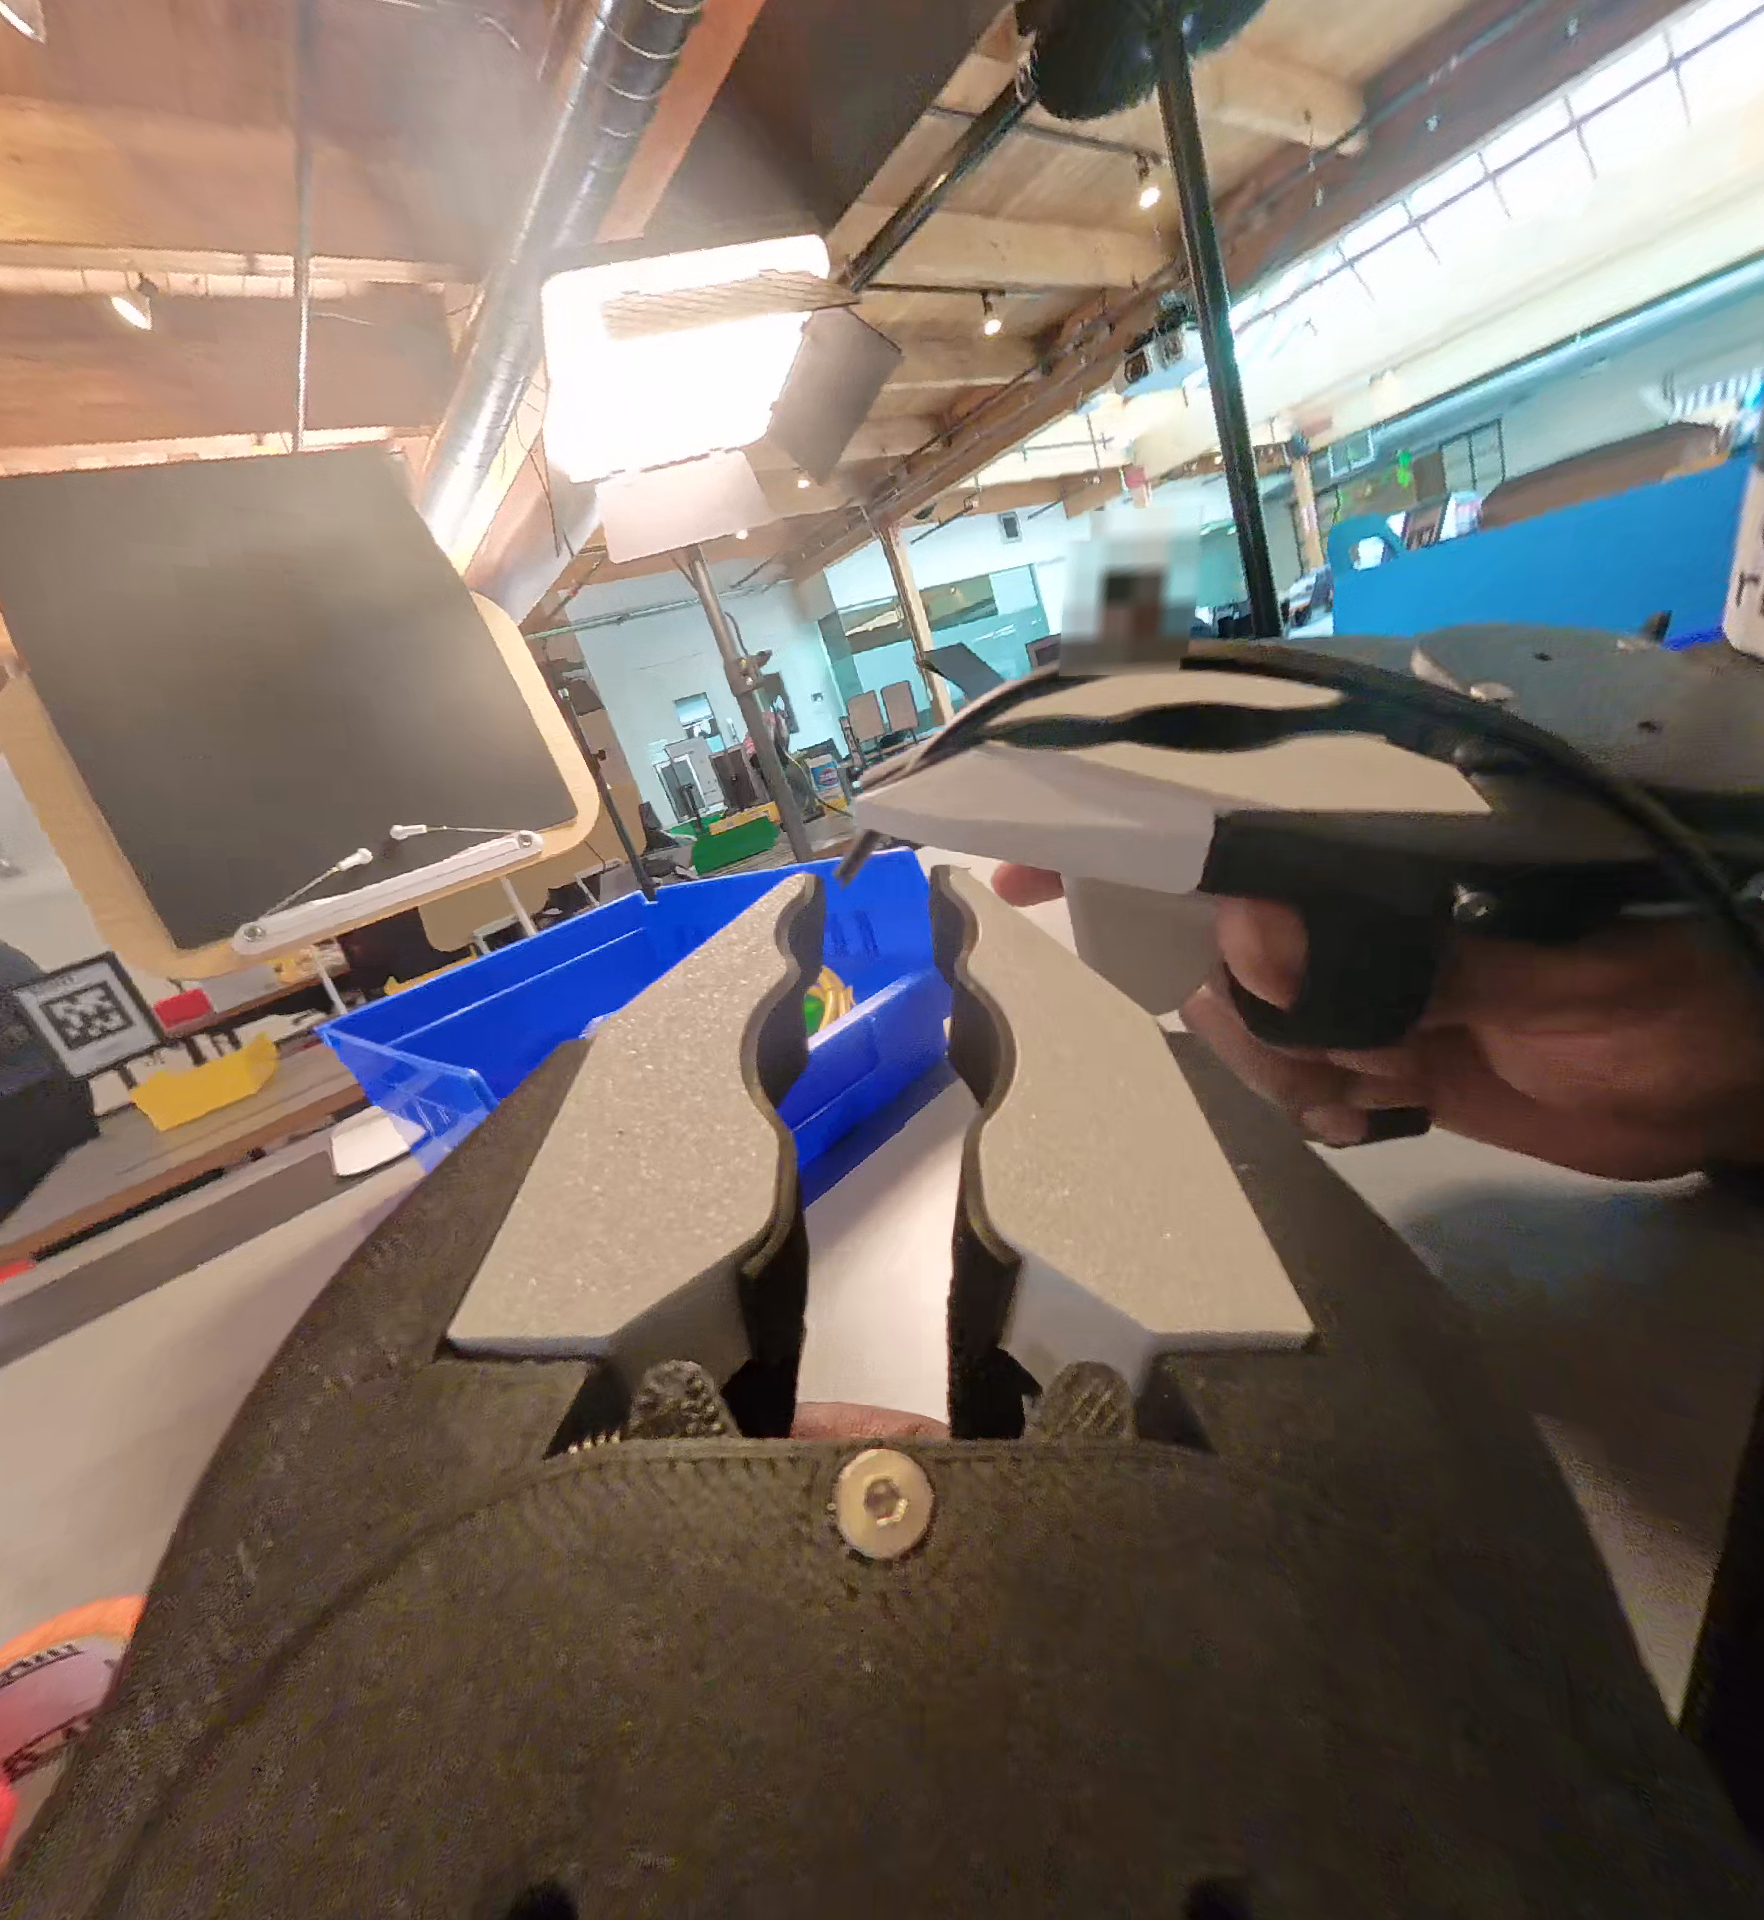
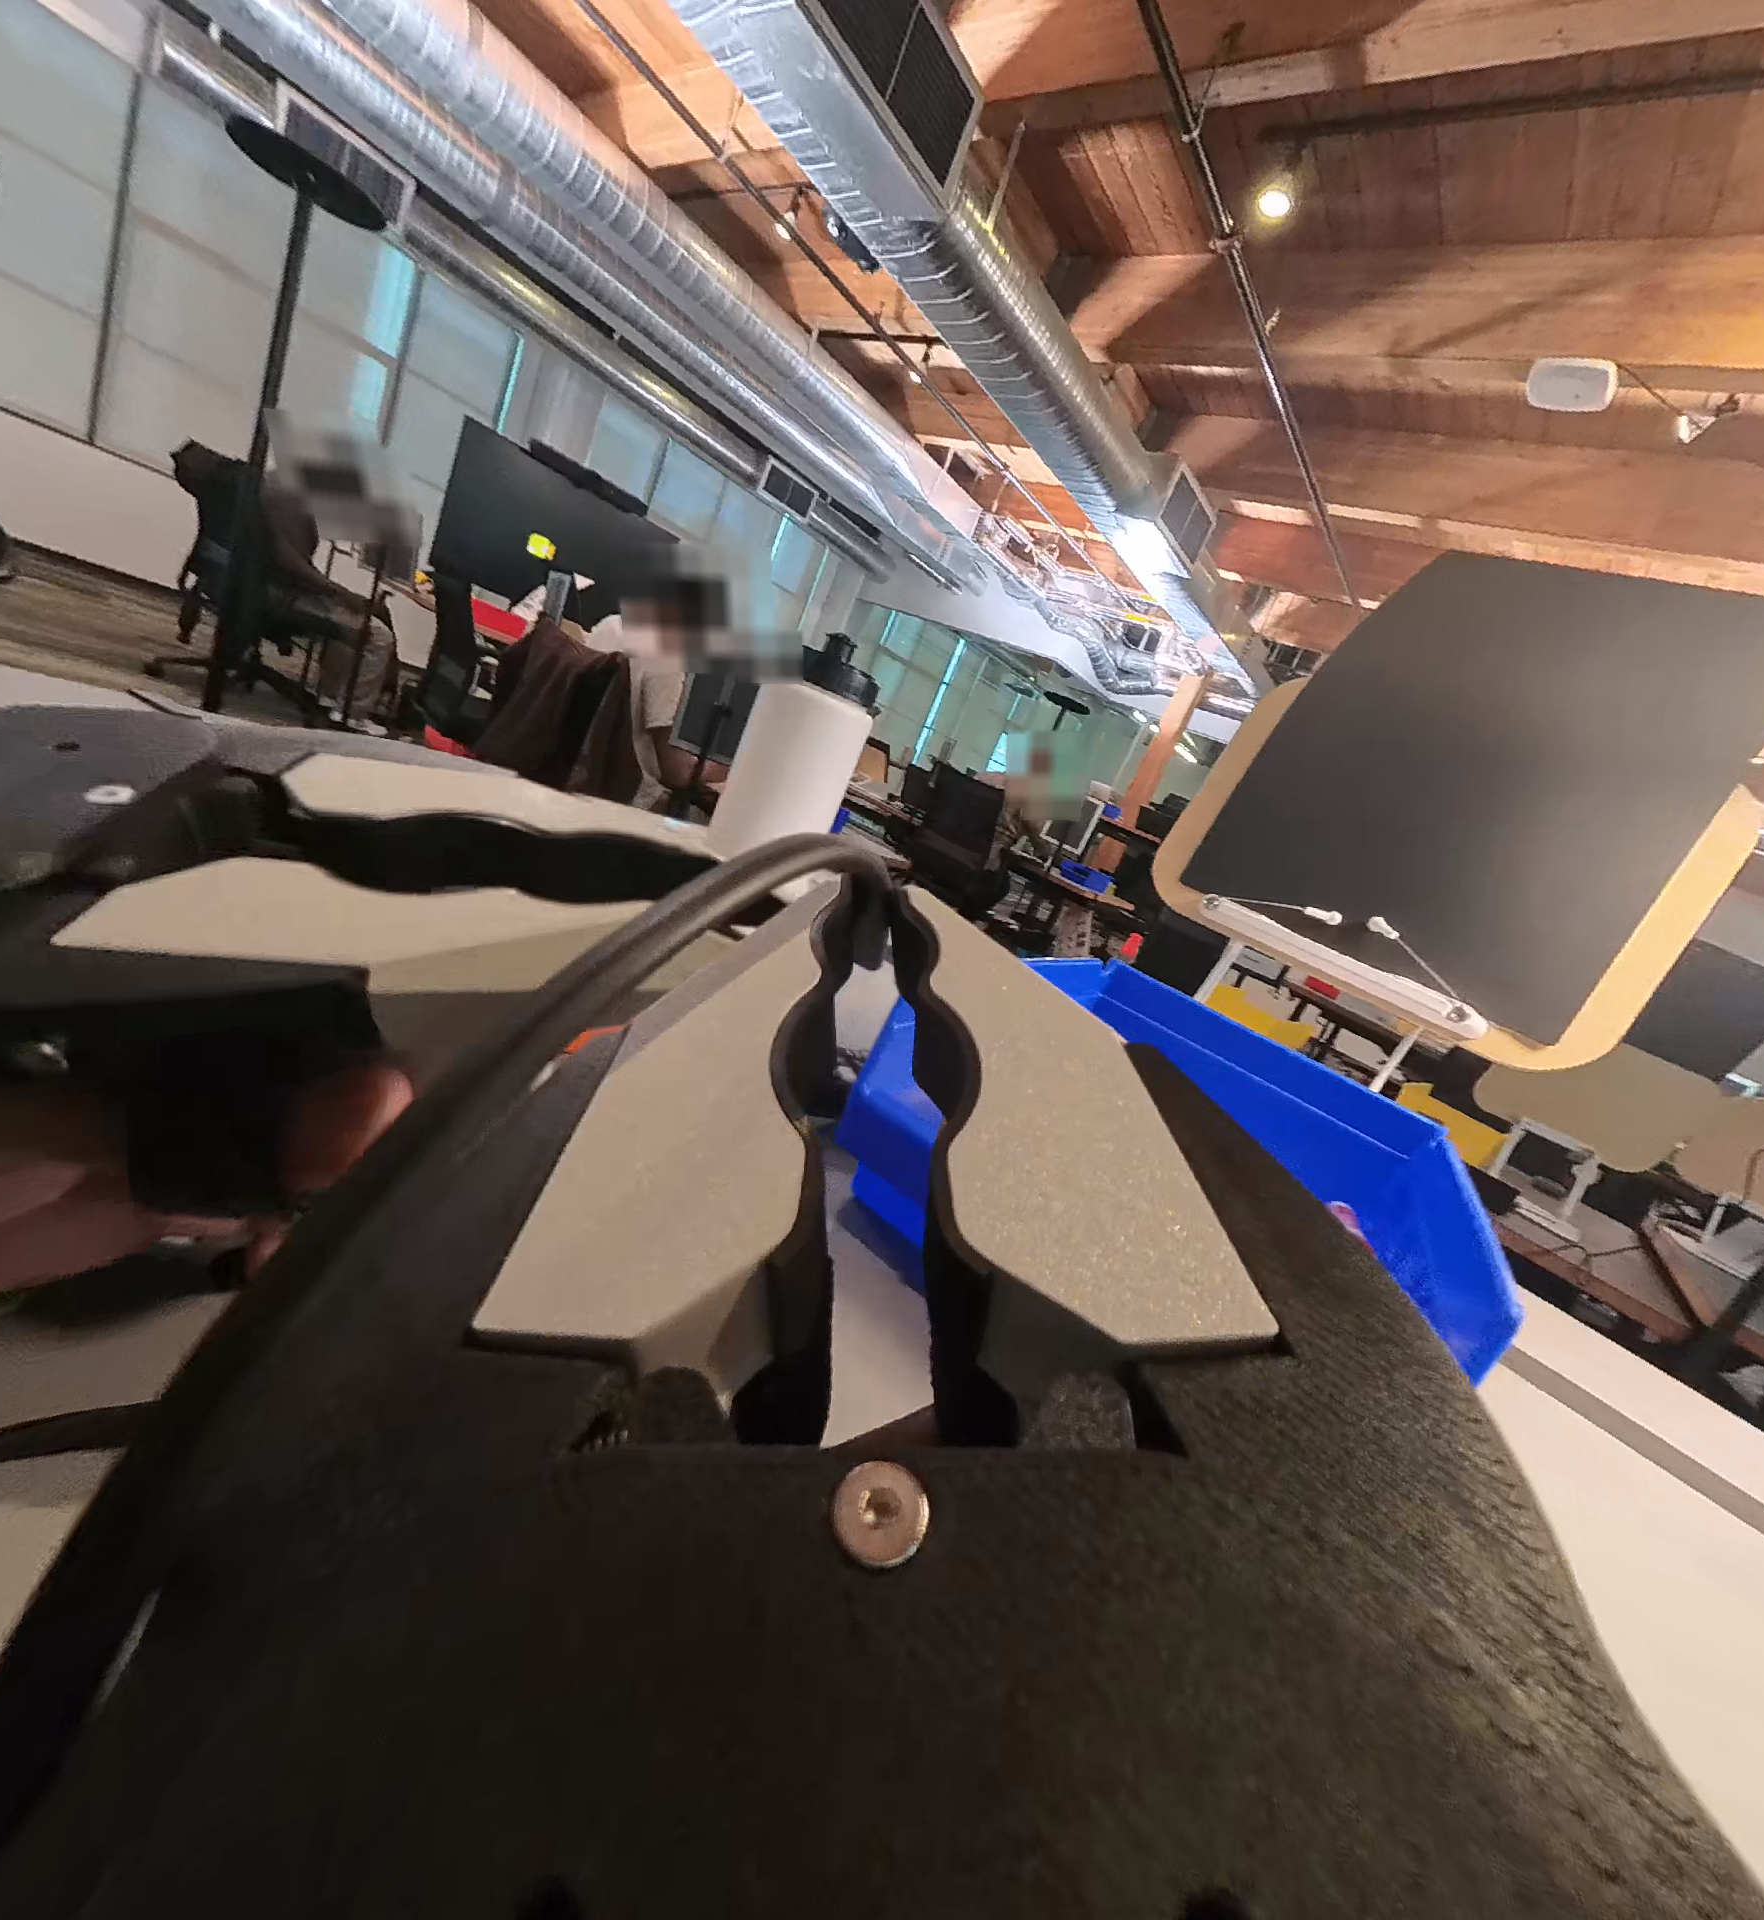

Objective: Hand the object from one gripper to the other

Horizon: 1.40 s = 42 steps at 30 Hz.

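Note:
A thin black cable (image 2: 649,935) is pinched in the tips of my right gripper (image 2: 870,902), which is shut on it; the cable arcs away to the left. In the left wrist view the right gripper (image 1: 870,808) reaches in from the right in a person's hand, and the cable's short end (image 1: 850,862) sticks down from its tip. My left gripper (image 1: 873,883) is open and empty, its fingertips just under that cable end, with no contact that I can see. The left gripper also shows at the left of the right wrist view (image 2: 691,868).
A blue plastic bin (image 1: 545,987) stands on the grey table (image 1: 78,1455) just beyond both grippers, with a green and yellow item (image 1: 824,1003) inside. A black board on a stand (image 2: 1480,790) is behind it. A white bottle (image 2: 795,769) stands farther back. Less than 4 cm separates the two grippers' tips.

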Tool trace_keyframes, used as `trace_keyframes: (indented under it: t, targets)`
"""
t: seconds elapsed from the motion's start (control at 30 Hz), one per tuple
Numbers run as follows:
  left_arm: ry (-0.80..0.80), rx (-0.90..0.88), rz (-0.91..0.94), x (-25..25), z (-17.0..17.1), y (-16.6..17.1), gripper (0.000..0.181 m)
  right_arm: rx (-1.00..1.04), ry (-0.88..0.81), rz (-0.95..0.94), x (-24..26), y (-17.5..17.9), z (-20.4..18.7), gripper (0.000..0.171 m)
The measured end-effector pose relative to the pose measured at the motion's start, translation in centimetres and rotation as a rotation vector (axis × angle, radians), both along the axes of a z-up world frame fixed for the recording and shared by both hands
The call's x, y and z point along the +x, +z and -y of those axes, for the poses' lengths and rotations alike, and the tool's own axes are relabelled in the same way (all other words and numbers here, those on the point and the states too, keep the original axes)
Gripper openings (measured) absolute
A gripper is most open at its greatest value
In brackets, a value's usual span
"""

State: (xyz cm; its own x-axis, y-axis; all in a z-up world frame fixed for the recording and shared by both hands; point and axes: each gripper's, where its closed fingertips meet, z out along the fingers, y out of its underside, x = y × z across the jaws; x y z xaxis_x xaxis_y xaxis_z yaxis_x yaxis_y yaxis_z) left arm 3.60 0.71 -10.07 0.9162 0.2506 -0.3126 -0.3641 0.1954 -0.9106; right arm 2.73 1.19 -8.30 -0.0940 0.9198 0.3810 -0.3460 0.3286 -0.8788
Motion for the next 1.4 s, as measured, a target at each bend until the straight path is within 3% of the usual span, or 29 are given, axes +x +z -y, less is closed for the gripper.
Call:
trace_keyframes:
  t: [0.47, 0.7, 1.4]
  targets:
    - [0.048, -0.009, -0.037, -0.3, 0.0, -0.1, 0.021, -0.056, 0.19, 0.021, 0.9, 0.1, 2.1, 0.006]
    - [0.056, -0.003, -0.047, -0.3, 0.2, 0.1, 0.006, -0.05, 0.192, 0.019, 0.9, 0.1, 2.2, 0.006]
    - [0.07, -0.022, 0.0, -1.1, 0.3, -0.2, 0.004, -0.014, 0.165, 0.05, 0.4, -0.6, 2.0, 0.016]
